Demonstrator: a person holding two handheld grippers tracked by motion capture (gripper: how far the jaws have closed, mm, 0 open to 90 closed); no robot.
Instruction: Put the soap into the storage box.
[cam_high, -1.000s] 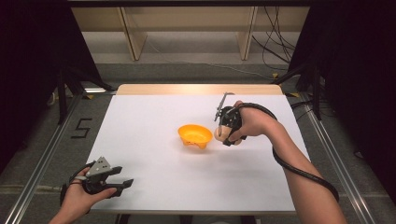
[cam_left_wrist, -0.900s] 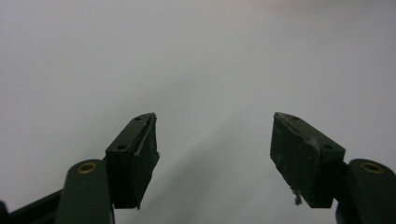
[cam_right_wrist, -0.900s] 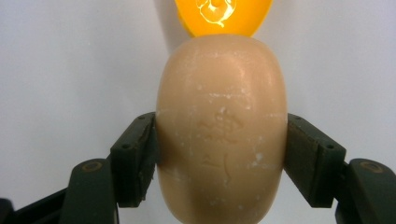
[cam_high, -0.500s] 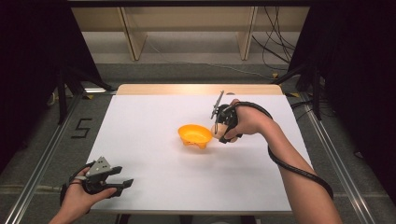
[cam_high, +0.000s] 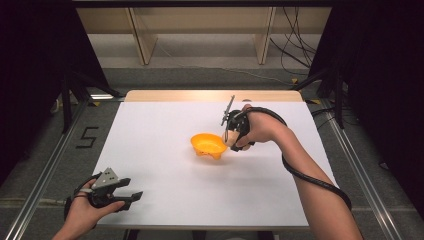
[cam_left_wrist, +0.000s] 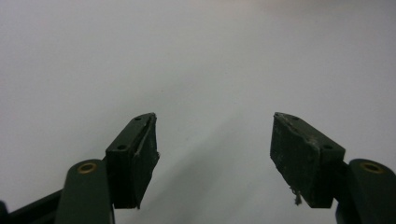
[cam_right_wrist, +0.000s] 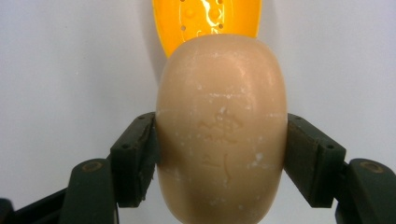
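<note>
Right gripper (cam_right_wrist: 219, 149) has the bar of soap (cam_right_wrist: 222, 130) squeezed between its two black pads, one pad pressed on each long side of the bar; the soap is beige, oval, with a faint stamped mark on its top face and small white flecks across it; beyond the far end of the bar, in the right gripper view, sits the orange soap dish (cam_right_wrist: 205, 21), glossy, with small holes in its floor, and the bar's rounded end overlaps its near edge; whether soap and dish touch, I cannot tell.

From the high view, the right gripper (cam_high: 231, 137) hangs at the right-hand edge of the orange soap dish (cam_high: 207, 145), the right hand (cam_high: 260, 129) wrapped round its body, the black cable looping over the wrist and trailing down along the forearm; the soap (cam_high: 229, 138) peeks out pale just beside the dish rim; the dish stands near the middle of the white table (cam_high: 160, 150).

Over to the left gripper (cam_left_wrist: 212, 154); jaws wide apart, nothing between the pads, plain white table (cam_left_wrist: 196, 56) under them; a bit of fluff hangs off the right pad; in the high view the left gripper (cam_high: 131, 197) rests low at the near left corner, grey plate on top, left hand (cam_high: 85, 210) gripping it, well apart from dish and soap.
</note>
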